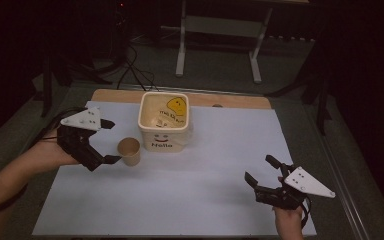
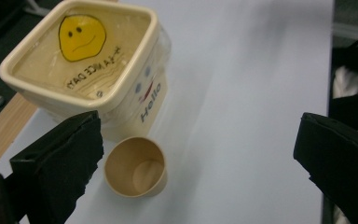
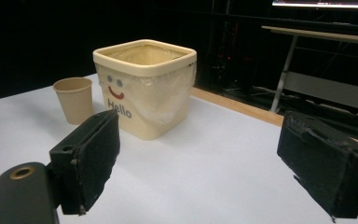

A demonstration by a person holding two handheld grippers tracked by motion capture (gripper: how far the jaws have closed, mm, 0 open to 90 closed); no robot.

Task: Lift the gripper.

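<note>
A cream square bin [image 1: 163, 131] marked "Hello", lined with clear plastic, stands at the middle back of the white table top [image 1: 200, 185]. A yellow smiley shows inside the bin [image 2: 151, 88]. An empty brown paper cup [image 1: 129, 151] stands upright just left of its front. My left gripper [image 1: 114, 141] is open right beside the cup's left side, and the cup [image 2: 135, 168] sits near its left jaw. My right gripper [image 1: 258, 168] is open at the front right, far from both. From there the bin [image 3: 144, 88] and cup [image 3: 74, 99] stand ahead of the right gripper [image 3: 200, 168].
A strip of bare wood [image 1: 230, 100] runs along the table's far edge. Beyond it on the floor stand a white desk frame [image 1: 217, 25] and dark cables [image 1: 130, 70]. The surroundings are dark.
</note>
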